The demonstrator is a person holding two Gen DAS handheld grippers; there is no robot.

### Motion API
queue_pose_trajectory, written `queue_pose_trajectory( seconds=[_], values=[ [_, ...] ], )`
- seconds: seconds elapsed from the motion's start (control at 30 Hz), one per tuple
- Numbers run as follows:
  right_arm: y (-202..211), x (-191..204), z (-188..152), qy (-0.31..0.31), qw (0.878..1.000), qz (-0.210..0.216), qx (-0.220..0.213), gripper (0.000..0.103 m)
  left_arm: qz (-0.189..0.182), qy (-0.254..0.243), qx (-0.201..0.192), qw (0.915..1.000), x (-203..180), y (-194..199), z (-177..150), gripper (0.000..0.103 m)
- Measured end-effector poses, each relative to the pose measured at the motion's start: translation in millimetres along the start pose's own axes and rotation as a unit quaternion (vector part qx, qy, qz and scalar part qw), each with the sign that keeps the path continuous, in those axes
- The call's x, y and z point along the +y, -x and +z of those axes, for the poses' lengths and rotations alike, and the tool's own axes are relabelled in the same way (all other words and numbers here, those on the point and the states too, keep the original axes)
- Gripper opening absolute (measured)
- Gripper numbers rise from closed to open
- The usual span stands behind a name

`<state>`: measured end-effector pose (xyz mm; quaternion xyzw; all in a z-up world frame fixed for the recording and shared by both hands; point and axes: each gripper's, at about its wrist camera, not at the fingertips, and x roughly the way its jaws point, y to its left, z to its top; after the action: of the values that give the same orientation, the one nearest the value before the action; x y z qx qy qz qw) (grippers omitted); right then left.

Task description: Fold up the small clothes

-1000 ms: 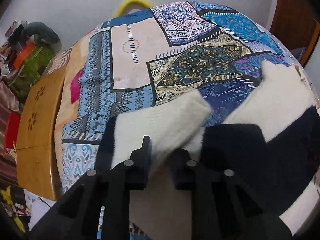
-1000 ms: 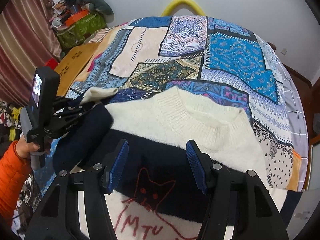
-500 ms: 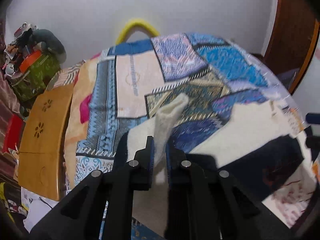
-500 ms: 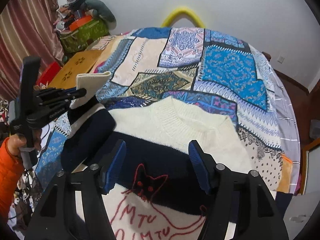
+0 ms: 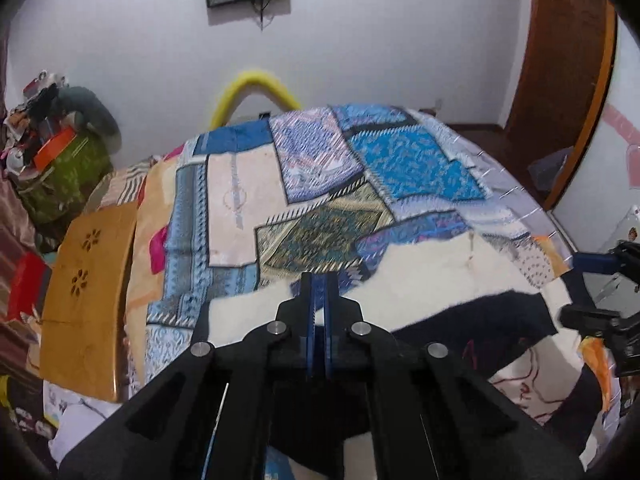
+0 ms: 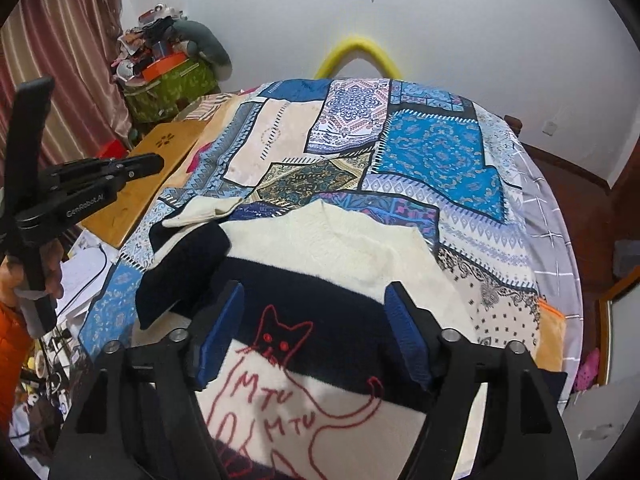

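Note:
A small cream and navy striped sweater with a red cat drawing lies face up on the patchwork bedspread. Its left sleeve is folded in, with the cream cuff lying on the bedspread. It also shows in the left wrist view. My left gripper is shut and empty, raised above the sleeve; it shows at the left of the right wrist view. My right gripper is open and empty above the sweater's chest.
A wooden board lies beside the bed's left edge. A green bag piled with items stands by the curtain. A yellow hoop stands behind the bed. A brown door is at right. Papers and cables lie on the floor at left.
My left gripper let go of the cream cuff, which dropped onto the bedspread, then rose and shut empty. My right gripper lifted slightly and stayed open.

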<state>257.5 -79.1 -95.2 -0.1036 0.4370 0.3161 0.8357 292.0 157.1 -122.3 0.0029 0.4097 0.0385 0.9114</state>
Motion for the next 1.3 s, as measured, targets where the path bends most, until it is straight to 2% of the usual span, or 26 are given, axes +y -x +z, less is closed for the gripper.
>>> queue_pose_trajectory(
  seconds=[0.1, 0.27, 0.33, 0.5, 0.7, 0.93, 1.0, 1.07, 1.17, 1.3],
  values=[
    [1, -1, -3, 0.004, 1.0, -0.003, 0.001, 0.071, 0.022, -0.009, 0.027, 0.9993, 8, -15, -10, 0.009],
    [-8, -4, -6, 0.001, 1.0, -0.002, 0.007, 0.072, 0.049, -0.014, 0.065, 0.9966, 26, -48, -31, 0.042],
    [-15, -5, -7, -0.003, 1.0, 0.0, 0.014, 0.072, 0.057, -0.019, 0.082, 0.9949, 33, -67, -38, 0.044],
    [-38, -7, -8, -0.005, 0.999, 0.004, 0.034, 0.072, 0.05, -0.022, 0.123, 0.9909, 41, -109, -53, 0.044],
    [-60, -10, -11, -0.007, 0.998, 0.003, 0.054, 0.072, 0.044, -0.024, 0.13, 0.9902, 42, -137, -56, 0.046],
    [-78, -13, -13, -0.013, 0.997, 0.012, 0.069, 0.072, 0.032, 0.005, 0.127, 0.9914, 51, -159, -51, 0.046],
    [-82, -15, -14, -0.014, 0.997, 0.013, 0.072, 0.072, 0.028, 0.01, 0.126, 0.9916, 51, -164, -50, 0.04],
    [-85, -17, -16, -0.018, 0.997, 0.015, 0.075, 0.072, 0.026, 0.011, 0.122, 0.9922, 50, -166, -50, 0.027],
    [-89, -21, -18, -0.023, 0.996, 0.015, 0.08, 0.072, 0.034, 0.01, 0.121, 0.992, 49, -170, -50, 0.013],
    [-91, -24, -19, -0.028, 0.996, 0.014, 0.084, 0.072, 0.04, 0.016, 0.119, 0.9919, 52, -168, -49, 0.008]
  ],
)
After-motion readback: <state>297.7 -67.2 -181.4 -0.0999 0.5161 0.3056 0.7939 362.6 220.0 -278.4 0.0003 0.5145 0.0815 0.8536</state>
